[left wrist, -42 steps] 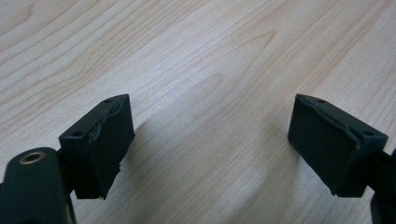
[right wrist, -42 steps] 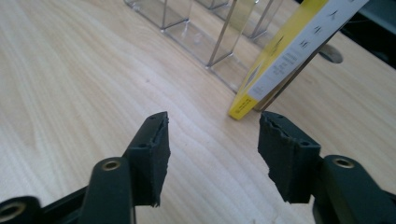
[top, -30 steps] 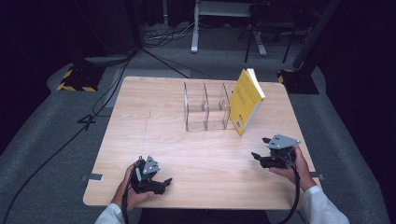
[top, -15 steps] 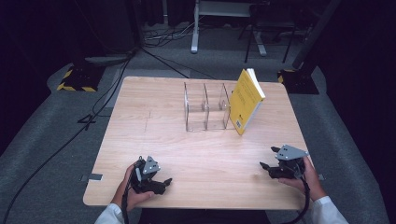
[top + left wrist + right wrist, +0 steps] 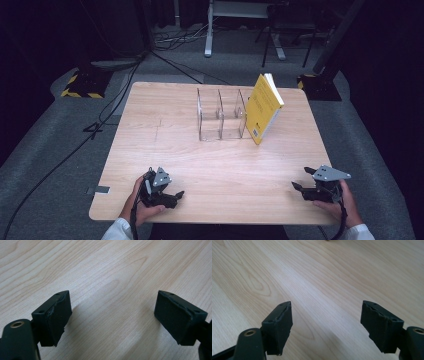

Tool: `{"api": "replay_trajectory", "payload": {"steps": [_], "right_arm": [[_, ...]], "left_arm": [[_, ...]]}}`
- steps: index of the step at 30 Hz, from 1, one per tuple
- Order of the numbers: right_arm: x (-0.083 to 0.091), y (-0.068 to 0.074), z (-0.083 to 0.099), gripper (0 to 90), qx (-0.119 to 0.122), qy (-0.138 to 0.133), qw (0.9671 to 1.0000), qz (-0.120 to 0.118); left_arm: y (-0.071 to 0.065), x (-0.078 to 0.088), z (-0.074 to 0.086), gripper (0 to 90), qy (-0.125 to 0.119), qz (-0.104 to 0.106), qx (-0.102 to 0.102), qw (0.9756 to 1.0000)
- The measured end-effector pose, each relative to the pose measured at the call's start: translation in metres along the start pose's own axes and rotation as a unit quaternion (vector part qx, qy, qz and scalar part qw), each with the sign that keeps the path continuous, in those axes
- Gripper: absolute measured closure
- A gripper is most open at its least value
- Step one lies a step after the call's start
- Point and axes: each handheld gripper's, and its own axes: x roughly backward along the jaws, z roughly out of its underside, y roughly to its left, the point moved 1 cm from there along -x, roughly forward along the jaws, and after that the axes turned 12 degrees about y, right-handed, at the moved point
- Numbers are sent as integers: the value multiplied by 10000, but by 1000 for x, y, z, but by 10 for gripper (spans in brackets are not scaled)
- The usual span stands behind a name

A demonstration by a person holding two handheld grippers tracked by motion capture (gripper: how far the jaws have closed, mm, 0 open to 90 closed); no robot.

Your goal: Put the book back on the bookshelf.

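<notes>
Pale wood made up the table (image 5: 210, 150), and in the high view a clear acrylic rack (image 5: 221, 115) with upright dividers stood on its far half. A yellow book (image 5: 264, 108) leaned tilted against the rack's right end, its lower edge on the table just beside the rack. Well nearer than the rack, close to the near edge and to the rack's left, the left gripper (image 5: 172, 196) lay low on the wood in the person's left hand (image 5: 140, 202), a grey three-cornered plate on top of it and its jaws pointing right. Equally far on the near side and to the rack's right, the right gripper (image 5: 302, 180) was held in the right hand (image 5: 340, 202), its jaws pointing left and standing apart with nothing between them. Both grippers were well apart from the rack and the book. Black cables (image 5: 75, 145) ran over the grey floor to the left of the table. In the left gripper view, the left gripper (image 5: 112, 315) had its two black pads (image 5: 58, 315) spread wide over bare wood grain, gripping nothing. In the right gripper view, the right gripper (image 5: 327, 325) likewise showed worn black pads (image 5: 280, 327) set wide apart above bare wood, empty.
</notes>
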Motion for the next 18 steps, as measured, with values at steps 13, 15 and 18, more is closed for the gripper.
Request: {"api": "replay_trajectory", "payload": {"steps": [13,15,18], "right_arm": [[11,-20,38,254,-860,-114,9962,-45],[11,-24,45,246,-1054,-100,9944,-65],[7,-27,50,247,-1249,75,9921,-69]], "left_arm": [[0,0,0,150,17,8,-6,10000],[0,0,0,150,13,10,-1,10000],[0,0,0,150,1,0,-1,10000]]}}
